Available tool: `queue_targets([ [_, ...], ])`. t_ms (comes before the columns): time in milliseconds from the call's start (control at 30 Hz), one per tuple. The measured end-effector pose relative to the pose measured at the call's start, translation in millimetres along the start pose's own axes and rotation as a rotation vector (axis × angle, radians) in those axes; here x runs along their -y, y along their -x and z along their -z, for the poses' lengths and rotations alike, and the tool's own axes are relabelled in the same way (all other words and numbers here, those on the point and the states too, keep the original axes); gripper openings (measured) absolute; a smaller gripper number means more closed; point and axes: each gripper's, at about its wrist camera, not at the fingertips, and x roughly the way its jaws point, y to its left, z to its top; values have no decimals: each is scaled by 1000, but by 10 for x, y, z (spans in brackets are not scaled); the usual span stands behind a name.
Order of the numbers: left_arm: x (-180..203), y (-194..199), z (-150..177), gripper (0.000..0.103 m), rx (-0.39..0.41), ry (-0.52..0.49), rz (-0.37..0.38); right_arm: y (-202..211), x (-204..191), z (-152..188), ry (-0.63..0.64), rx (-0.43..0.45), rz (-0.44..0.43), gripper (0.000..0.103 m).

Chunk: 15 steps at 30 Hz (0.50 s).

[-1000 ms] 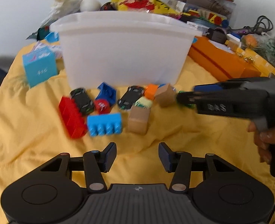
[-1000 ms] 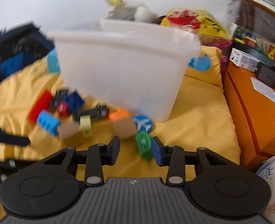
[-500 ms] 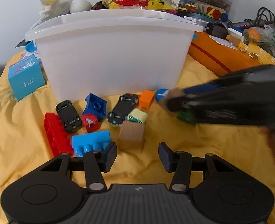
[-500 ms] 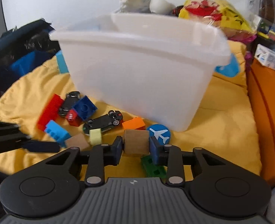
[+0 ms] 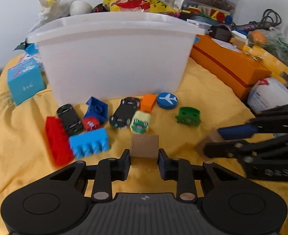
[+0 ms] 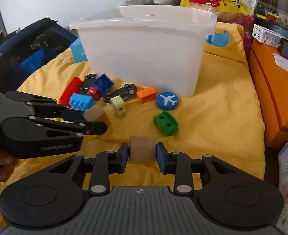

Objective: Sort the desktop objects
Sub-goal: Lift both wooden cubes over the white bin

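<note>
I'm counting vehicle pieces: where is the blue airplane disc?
The blue airplane disc lies on the yellow cloth by the white bin, between the orange block and green block.

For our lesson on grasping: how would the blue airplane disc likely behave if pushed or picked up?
The blue airplane disc lies flat on the yellow cloth, so a push would probably slide it, not roll it. It looks rigid. Its low edge may give fingers little to pinch.

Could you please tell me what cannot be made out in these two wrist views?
- Inside of the white bin: both views, its frosted wall hides any contents.
- Second wooden cube: left view, blurred and mostly covered by the right gripper.
- Print on the blue box: left view, too small.
</note>
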Motion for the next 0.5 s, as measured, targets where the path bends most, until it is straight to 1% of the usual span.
queue_targets([
  [100, -37, 154, 120, 33, -20, 22, -3, -46, -44, 70, 18, -3, -6, 34],
  [200, -62, 255, 251, 33, -26, 37, -25, -102, -88, 99, 39, -9, -4, 34],
  [333, -68, 226, 355, 33, -43, 54, -38, -177, -124, 128, 54, -26, 1, 36],
  [500, -31, 201, 405, 33, -35, 35, -43, -217, -143, 163, 66, -31, 14, 36],
])
